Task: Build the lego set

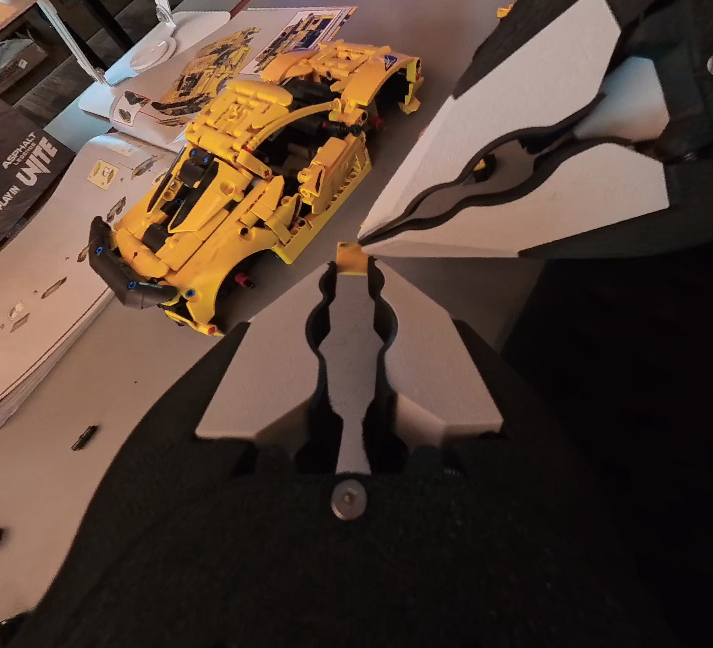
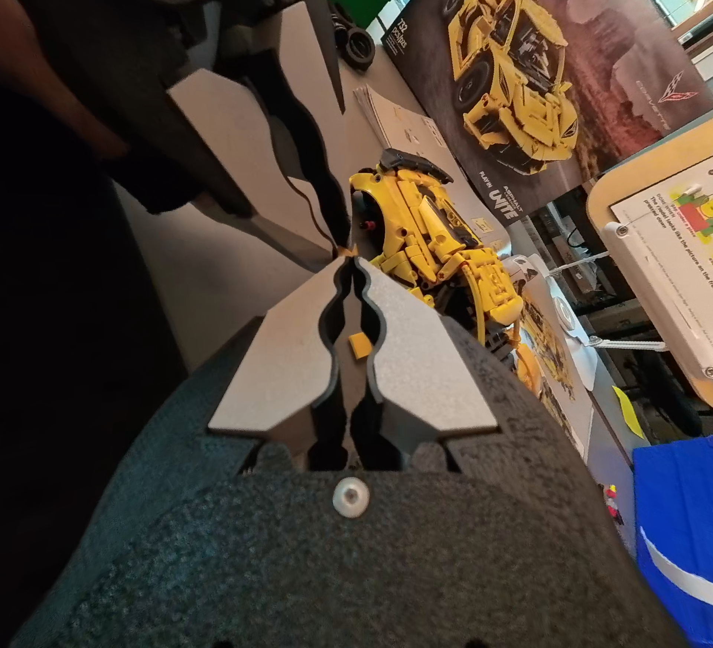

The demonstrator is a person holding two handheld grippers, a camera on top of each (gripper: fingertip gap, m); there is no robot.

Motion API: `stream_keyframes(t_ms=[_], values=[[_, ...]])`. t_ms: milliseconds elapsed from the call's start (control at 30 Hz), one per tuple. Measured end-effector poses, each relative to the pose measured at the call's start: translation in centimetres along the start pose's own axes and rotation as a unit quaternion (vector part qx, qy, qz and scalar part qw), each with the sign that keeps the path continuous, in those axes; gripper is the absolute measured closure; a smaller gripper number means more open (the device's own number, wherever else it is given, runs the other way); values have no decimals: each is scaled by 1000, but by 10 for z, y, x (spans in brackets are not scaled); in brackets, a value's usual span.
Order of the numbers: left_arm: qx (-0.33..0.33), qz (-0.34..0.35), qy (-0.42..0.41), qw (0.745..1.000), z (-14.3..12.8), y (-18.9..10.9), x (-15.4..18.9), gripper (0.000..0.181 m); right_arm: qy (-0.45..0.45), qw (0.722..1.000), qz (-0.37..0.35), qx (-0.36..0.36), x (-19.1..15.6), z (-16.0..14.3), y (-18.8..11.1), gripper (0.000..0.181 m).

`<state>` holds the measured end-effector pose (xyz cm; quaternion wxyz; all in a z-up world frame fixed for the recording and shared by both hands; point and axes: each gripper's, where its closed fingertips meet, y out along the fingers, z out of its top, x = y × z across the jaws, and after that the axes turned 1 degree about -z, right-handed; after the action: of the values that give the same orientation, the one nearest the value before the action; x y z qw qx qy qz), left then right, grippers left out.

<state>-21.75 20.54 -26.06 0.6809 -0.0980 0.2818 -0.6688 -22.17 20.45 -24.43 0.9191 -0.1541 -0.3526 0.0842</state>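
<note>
We have the left gripper clamped on a small yellow piece, its fingertips pinching the piece's lower edges. The right gripper meets it tip to tip, its fingers pressed together on the same piece's upper corner; in the right wrist view only a sliver of yellow shows where the two tools meet, so we judge both share the hold. The piece looks light, stiff and smooth-sided, so it can slip or twist out of so small a bite; we would hold it by its flat opposite faces, squarely, and keep one tool firm while the other lets go.

Just beyond the tips sits the yellow car model on the grey table, well advanced but with no wheels in its arches. It is rigid but made of press-fit parts, so we would steady it by the sill or chassis, not the thin curved roof hose. Another loose yellow tile lies on the table under the right gripper. Instruction booklets lie beside the car, and the set's box stands behind.
</note>
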Motion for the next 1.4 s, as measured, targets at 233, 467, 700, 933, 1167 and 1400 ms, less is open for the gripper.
stream_keyframes(t_ms=[233, 467, 700, 933, 1167, 1400], values=[[0, 1, 0, 1000, 0, -1, 0, 165, 1, 1000, 2, -4, -1, 0, 1, 181], [-1, 1, 0, 1000, 0, -1, 0, 165, 6, 1000, 6, -3, -2, 0, 1, 181], [-2, 3, 4, 1000, 1, 1, -3, 165, 34, 999, 22, 1, -2, 0, 1, 181], [-2, 2, 7, 1000, 2, 3, -3, 165, 43, 998, 33, 10, -3, 0, 1, 181], [-4, 3, 11, 1000, 1, 4, -3, 165, 59, 997, 46, 12, -5, -1, 1, 181], [-6, 5, 15, 1000, 1, 4, -2, 165, 82, 995, 60, 15, -6, -2, 1, 181]])
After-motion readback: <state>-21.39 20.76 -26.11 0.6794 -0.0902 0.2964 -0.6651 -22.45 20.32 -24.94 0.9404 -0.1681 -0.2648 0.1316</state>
